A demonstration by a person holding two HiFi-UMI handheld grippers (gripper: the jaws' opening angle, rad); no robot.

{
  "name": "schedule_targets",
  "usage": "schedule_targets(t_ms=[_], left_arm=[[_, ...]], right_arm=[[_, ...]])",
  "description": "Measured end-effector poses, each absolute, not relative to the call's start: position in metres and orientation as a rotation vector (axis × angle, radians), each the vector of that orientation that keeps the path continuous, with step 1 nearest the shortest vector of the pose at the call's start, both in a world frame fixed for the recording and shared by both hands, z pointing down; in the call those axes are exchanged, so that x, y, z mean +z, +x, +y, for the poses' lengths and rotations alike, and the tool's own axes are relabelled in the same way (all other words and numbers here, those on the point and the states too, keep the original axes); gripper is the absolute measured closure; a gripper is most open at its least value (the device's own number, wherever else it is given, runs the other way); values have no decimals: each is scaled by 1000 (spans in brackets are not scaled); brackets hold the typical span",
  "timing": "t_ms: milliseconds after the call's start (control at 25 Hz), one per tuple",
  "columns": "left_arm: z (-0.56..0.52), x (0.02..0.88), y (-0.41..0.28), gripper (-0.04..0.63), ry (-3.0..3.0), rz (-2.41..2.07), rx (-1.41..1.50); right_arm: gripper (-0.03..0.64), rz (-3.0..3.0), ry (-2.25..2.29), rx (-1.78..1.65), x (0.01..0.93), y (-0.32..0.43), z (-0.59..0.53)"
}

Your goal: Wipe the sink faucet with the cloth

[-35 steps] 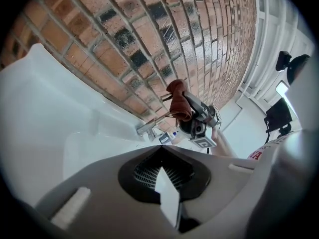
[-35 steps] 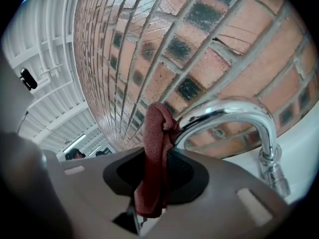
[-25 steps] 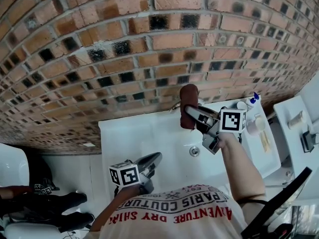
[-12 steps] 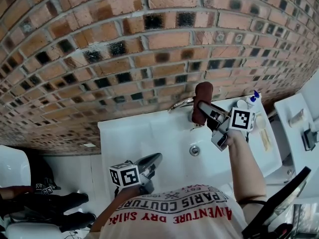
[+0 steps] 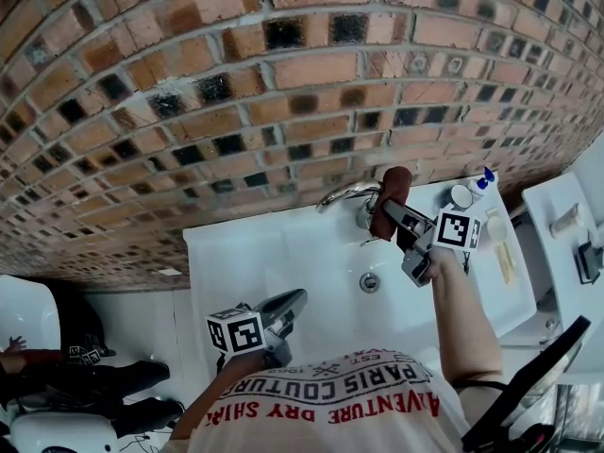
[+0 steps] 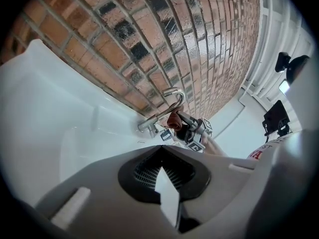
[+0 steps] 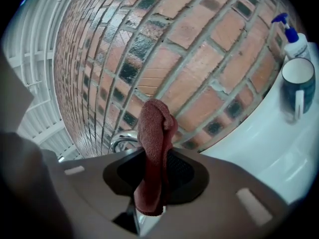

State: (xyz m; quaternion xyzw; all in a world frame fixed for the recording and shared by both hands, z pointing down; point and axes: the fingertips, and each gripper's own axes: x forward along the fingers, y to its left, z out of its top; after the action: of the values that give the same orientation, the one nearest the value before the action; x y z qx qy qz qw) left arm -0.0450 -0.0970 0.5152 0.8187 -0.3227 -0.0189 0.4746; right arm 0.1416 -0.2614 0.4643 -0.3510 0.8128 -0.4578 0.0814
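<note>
A chrome faucet (image 5: pixel 344 194) with a curved spout stands at the back of the white sink (image 5: pixel 264 253), against the brick wall. My right gripper (image 5: pixel 401 217) is shut on a dark red cloth (image 5: pixel 390 201), which it holds upright against the faucet's right side, near its base. The right gripper view shows the cloth (image 7: pixel 153 153) pinched between the jaws, with the faucet (image 7: pixel 122 141) just behind it. My left gripper (image 5: pixel 283 308) hangs shut and empty over the sink's front edge. From there the faucet (image 6: pixel 167 103) and cloth (image 6: pixel 174 119) look far off.
A dark mug (image 5: pixel 460 196) and a pump soap bottle (image 5: pixel 481 187) stand on the sink's back right corner. The drain (image 5: pixel 369 281) lies in the basin. A white unit (image 5: pixel 566 225) is at the right. The brick wall (image 5: pixel 283 92) rises right behind the faucet.
My right gripper has carried the cloth rightwards along the faucet, uncovering the curved spout. The left gripper has stayed put.
</note>
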Motion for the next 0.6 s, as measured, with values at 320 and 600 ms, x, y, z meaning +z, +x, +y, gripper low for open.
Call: schedule_targets(t_ms=[320,600], left_arm=[[-98,521,-43,593,1986,-786,-35],[-101,520,-46,593,1982,-797,-43]], right_arm=[[526,2435,-1109,-1454,515,136,-266],[525,2419,-1158,-1498,536,134,-269]])
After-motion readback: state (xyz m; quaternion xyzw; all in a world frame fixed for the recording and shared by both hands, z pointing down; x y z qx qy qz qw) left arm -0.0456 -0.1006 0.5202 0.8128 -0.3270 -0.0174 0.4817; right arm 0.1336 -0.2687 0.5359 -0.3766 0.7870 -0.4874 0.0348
